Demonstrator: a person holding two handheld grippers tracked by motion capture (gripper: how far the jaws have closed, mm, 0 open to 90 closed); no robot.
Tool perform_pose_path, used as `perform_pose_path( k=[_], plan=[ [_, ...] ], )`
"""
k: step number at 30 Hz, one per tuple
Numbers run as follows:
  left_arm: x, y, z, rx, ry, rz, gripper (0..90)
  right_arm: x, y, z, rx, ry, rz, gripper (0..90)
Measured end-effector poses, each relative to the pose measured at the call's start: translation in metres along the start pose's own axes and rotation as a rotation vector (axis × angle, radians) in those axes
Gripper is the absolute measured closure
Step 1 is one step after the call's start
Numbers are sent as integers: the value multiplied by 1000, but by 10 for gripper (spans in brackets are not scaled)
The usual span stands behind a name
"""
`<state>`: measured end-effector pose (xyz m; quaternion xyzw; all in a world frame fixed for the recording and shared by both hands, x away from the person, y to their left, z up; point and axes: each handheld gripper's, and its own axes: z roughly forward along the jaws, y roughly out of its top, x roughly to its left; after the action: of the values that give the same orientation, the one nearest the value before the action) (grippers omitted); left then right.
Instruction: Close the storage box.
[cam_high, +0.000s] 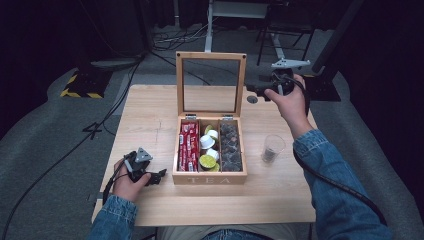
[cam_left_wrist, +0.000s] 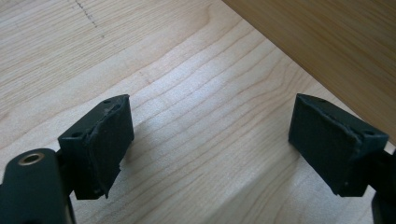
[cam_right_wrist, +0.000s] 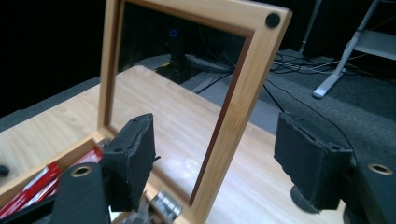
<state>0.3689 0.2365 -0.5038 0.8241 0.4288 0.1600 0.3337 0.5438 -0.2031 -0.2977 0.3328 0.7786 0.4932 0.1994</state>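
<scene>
A wooden tea box (cam_high: 209, 177) marked "TEA" is seen at mid-desk in the high view, its glass-paned lid (cam_high: 210, 85) stood upright. Three compartments are counted: red sachets (cam_high: 188, 146) at left, round capsules (cam_high: 209, 146) in the middle, dark capsules (cam_high: 230, 147) at right. A clear glass (cam_high: 272, 148) is noted on the light wooden desk (cam_high: 145, 112), to the right of the box and apart from it.

The left gripper (cam_high: 156, 177) is held low at the desk's near left, just beside the box's front corner. In the left gripper view its jaws are seen spread wide over bare wood grain, nothing between them; a box wall (cam_left_wrist: 327, 42) is caught at upper right.

The right gripper (cam_high: 251, 88) is held up beside the lid's right edge. In the right gripper view the jaws are spread, with the lid's frame (cam_right_wrist: 243, 93) standing between them, farther off; contact cannot be told. The hinge (cam_right_wrist: 164, 204) and the sachets (cam_right_wrist: 42, 184) are picked out at bottom left.
</scene>
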Motion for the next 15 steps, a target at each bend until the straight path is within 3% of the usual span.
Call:
perform_pose_path(
  k=[3, 11, 15],
  plan=[
    [1, 0, 0, -3, 3, -4, 145, -4, 10, 11, 27, -11, -14, 318],
    [2, 1, 1, -2, -1, 0, 136, -13, 18, 39, 49, -28, 24, 320],
    [2, 1, 1, -4, 0, -5, 136, -23, 20, 54, 56, -48, 38, 388]
  ],
)
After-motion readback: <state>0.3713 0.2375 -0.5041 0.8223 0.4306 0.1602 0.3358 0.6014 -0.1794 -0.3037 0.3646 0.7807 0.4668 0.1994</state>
